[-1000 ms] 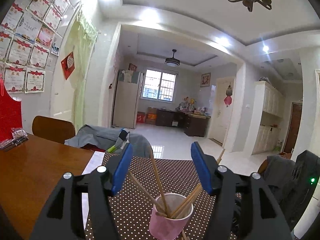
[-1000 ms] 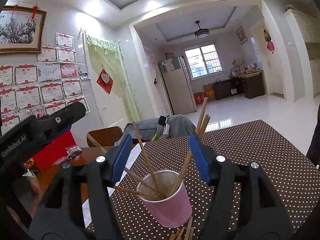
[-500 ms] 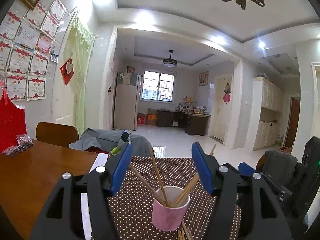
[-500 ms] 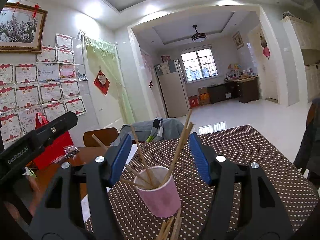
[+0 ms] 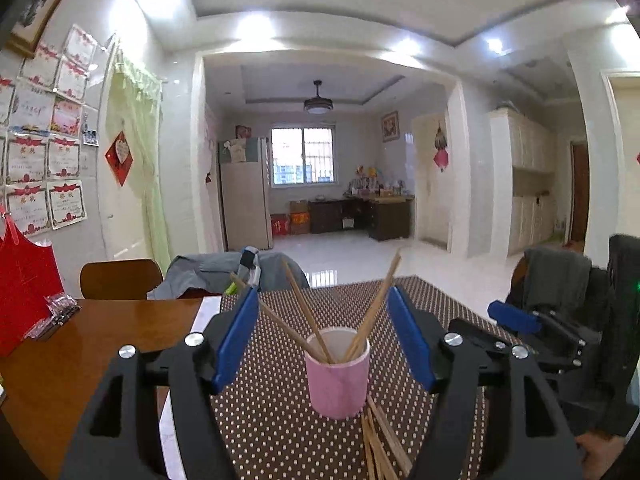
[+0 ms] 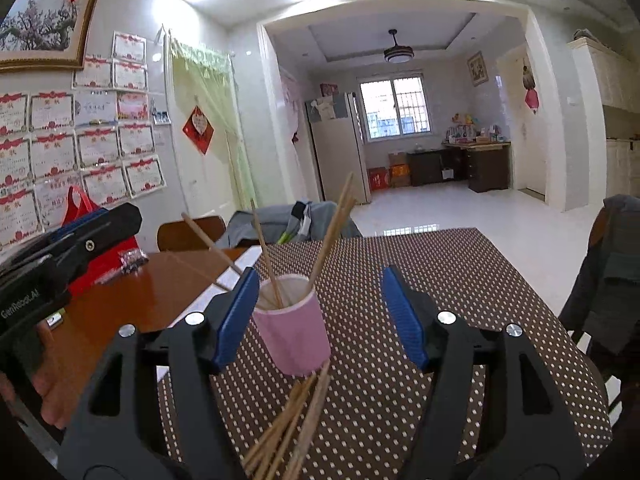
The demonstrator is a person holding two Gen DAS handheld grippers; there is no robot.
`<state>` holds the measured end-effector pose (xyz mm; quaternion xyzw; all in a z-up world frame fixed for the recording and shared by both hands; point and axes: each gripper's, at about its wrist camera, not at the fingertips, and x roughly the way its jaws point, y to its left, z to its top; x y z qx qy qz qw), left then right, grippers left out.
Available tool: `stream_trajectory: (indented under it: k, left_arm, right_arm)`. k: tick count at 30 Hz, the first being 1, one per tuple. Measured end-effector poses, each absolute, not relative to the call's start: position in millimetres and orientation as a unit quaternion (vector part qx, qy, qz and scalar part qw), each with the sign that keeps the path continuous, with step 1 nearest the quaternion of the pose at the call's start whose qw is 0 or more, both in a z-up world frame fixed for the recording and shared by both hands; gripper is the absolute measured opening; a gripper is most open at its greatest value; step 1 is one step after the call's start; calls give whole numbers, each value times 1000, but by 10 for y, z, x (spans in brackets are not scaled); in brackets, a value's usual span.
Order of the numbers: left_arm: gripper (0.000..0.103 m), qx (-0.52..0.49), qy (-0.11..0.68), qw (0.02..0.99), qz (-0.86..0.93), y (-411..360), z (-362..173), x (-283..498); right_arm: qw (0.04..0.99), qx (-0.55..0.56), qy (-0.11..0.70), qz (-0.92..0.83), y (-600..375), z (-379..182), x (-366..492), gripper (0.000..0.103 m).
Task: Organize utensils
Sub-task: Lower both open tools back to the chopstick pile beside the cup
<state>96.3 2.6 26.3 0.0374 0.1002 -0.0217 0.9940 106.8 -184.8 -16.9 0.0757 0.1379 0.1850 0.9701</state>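
chopsticks [image 5: 304,312] stand in a pink cup [image 5: 337,376] on the dotted cloth [image 5: 280,432] that covers part of the counter [image 5: 60,360]; several lean out to the left and right of the rim, and a loose bundle of more chopsticks [image 5: 380,440] lies flat on the cloth just in front of the cup's base. the left wrist view shows the cup centred between the blue pads of the left gripper [image 5: 322,336], with the right gripper [image 5: 516,320] off to the right over the cloth's edge. the right wrist view shows what the other does not: the cup [image 6: 292,336] sits closer to the left pad of the right gripper [image 6: 320,312], the loose chopsticks [image 6: 292,424] fan toward the camera, and the left gripper [image 6: 72,240] shows from the side over the bare brown wood [image 6: 132,300], with part of a hand under it. a red bag [image 6: 86,216] and a small packet [image 6: 130,258] rest on the wood by the wall. both sets of jaws are spread wide, holding nothing and touching nothing; the cup stands beyond them, clear of the pads in the left view, though whether the right gripper's left pad meets the cup i cannot tell.
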Motion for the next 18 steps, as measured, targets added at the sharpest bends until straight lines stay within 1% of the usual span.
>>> stream_trajectory:
  k: [3, 5, 7, 9, 12, 14, 18]
  left_arm:
    - [67, 56, 134, 989, -34, -16, 185, 953]
    - [67, 74, 173, 981, -52, -62, 118, 979]
    - [67, 96, 237, 964, -75, -111, 9, 1060]
    - [67, 100, 274, 953, -83, -112, -107, 1104]
    - [67, 92, 323, 937, -100, -86, -282, 1163]
    - [67, 95, 368, 918, -114, -92, -461, 1218]
    - [67, 106, 432, 887, -123, -123, -787, 1314]
  right_arm:
    - [968, 67, 159, 184, -1898, -254, 1041, 65]
    - [966, 62, 172, 184, -1922, -310, 1041, 65]
    - [963, 55, 192, 179, -1950, -389, 1057, 65]
    - [960, 50, 212, 175, -1965, -459, 1082, 67]
    - [951, 42, 255, 169, -1978, -623, 1142, 67]
    - [946, 35, 275, 167, -1977, -703, 1155, 67]
    - [935, 20, 313, 165, -1961, -846, 1184, 69]
